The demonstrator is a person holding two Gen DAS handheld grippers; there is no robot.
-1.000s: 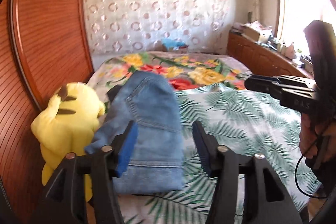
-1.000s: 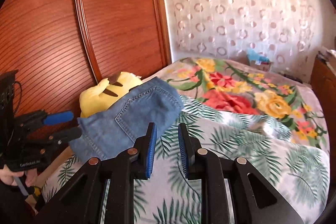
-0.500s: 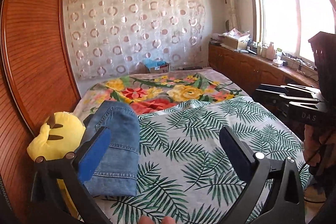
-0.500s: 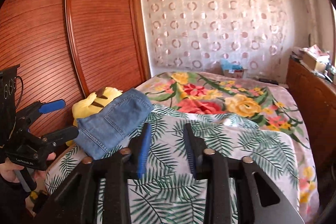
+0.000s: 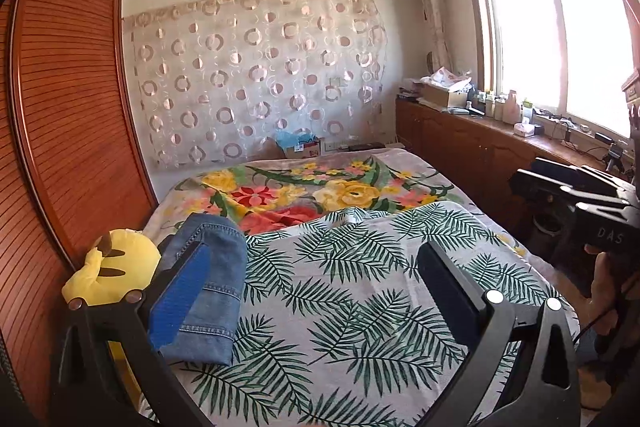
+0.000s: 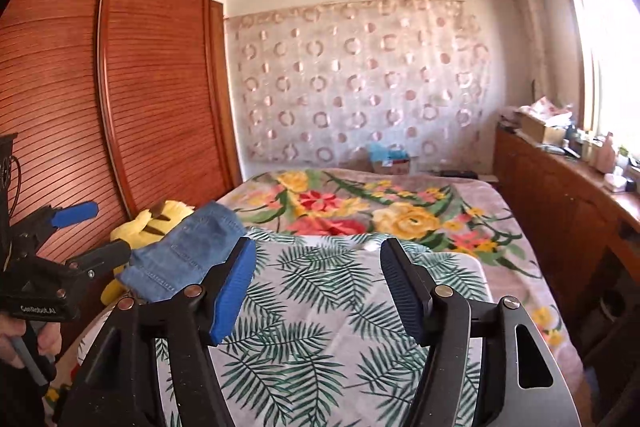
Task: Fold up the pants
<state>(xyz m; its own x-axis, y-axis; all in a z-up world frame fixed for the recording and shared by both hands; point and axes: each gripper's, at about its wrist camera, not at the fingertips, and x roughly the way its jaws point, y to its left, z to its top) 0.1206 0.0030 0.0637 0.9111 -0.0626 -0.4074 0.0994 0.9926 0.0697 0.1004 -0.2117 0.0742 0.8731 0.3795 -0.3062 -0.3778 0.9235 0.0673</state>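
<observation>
The blue denim pants (image 5: 214, 283) lie folded in a compact stack on the left side of the bed, on the palm-leaf sheet (image 5: 360, 291), next to a yellow plush toy. They also show in the right wrist view (image 6: 188, 255). My left gripper (image 5: 316, 291) is open wide and empty, held back above the near edge of the bed. My right gripper (image 6: 318, 287) is open and empty, held above the sheet to the right of the pants. Neither touches the pants.
A yellow plush toy (image 5: 114, 275) sits between the pants and the wooden wardrobe (image 5: 60, 131) at left. A floral blanket (image 5: 320, 187) covers the far half of the bed. A wooden counter (image 5: 500, 147) with clutter runs under the window at right.
Both grippers have pulled back and up from the pants. The left jaws have opened wide. The right jaws have opened from nearly shut. The folded pants have stayed in place.
</observation>
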